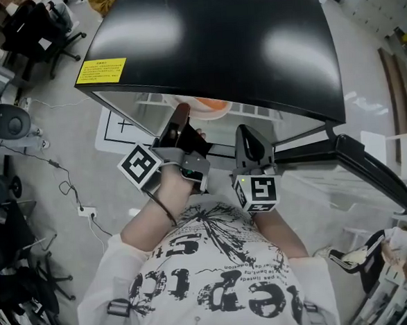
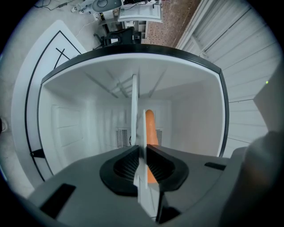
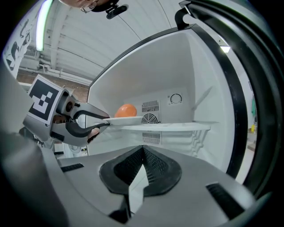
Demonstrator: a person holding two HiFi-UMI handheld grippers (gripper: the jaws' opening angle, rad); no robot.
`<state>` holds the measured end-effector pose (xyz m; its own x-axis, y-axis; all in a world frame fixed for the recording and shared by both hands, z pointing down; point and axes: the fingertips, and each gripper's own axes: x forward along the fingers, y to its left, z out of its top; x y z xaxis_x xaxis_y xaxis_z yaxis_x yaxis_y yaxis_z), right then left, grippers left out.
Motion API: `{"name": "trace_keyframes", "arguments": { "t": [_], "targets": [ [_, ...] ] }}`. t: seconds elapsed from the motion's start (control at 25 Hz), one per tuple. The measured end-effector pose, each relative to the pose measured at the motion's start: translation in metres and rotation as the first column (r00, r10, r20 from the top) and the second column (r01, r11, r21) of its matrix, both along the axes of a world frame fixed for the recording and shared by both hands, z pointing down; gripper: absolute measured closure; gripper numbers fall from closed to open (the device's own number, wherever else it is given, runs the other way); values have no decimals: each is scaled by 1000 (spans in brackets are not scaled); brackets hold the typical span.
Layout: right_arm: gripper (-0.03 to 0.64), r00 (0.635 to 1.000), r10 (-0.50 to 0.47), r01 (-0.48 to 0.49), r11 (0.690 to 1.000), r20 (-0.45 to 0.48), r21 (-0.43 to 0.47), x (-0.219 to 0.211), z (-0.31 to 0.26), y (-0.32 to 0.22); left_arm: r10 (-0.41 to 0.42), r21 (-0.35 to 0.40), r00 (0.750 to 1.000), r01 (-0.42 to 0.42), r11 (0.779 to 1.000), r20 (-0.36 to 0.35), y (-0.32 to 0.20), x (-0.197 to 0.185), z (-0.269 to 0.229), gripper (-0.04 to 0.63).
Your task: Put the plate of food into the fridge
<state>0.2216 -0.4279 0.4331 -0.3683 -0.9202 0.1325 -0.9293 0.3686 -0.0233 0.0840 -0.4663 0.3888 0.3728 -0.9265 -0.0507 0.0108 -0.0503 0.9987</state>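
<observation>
A white plate point(image 3: 128, 119) with a round orange food point(image 3: 126, 109) on it lies at the front of the white shelf point(image 3: 177, 127) inside the open black fridge point(image 1: 209, 47). My left gripper point(image 3: 108, 120) is shut on the plate's near rim. In the left gripper view the plate point(image 2: 134, 115) shows edge-on between the jaws of the left gripper point(image 2: 143, 153), with the orange food point(image 2: 150, 128) behind it. From the head view the left gripper point(image 1: 181, 118) reaches into the fridge mouth. The right gripper point(image 1: 247, 138) hangs just outside, and the right gripper point(image 3: 143, 153) is shut with nothing in it.
The fridge door point(image 1: 356, 158) stands open to the right. A yellow label point(image 1: 101, 70) sits on the fridge top. Office chairs point(image 1: 41, 31) and floor cables point(image 1: 85, 212) lie to the left. A vent grille point(image 3: 151, 119) is on the fridge's back wall.
</observation>
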Motion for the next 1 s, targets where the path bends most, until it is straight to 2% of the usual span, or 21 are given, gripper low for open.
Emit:
{"name": "trace_keyframes", "arguments": {
  "t": [0.44, 0.56, 0.6, 0.72, 0.8, 1.0],
  "targets": [
    [615, 1000, -8, 8, 1000, 15, 14, -6, -5, 0, 36, 42, 999, -35, 998, -13, 0, 0, 0, 546],
    [615, 1000, -10, 10, 1000, 9, 20, -8, -6, 3, 50, 77, 999, -51, 996, 20, 0, 1, -3, 543],
    [615, 1000, -10, 10, 1000, 8, 22, -9, -7, 4, 51, 96, 998, -54, 994, 35, 1, 2, -6, 530],
    [615, 1000, -12, 11, 1000, 7, 24, -11, -8, 9, 56, 162, 998, -61, 985, 36, 4, 4, -19, 416],
    [615, 1000, -12, 12, 1000, 6, 20, -13, -7, 12, 54, 180, 998, -59, 982, 33, 5, 3, -24, 347],
    [615, 1000, -7, 7, 1000, 6, 9, -17, -4, 20, 32, 137, 999, -34, 990, 16, 11, -9, -12, 328]
  ]
}}
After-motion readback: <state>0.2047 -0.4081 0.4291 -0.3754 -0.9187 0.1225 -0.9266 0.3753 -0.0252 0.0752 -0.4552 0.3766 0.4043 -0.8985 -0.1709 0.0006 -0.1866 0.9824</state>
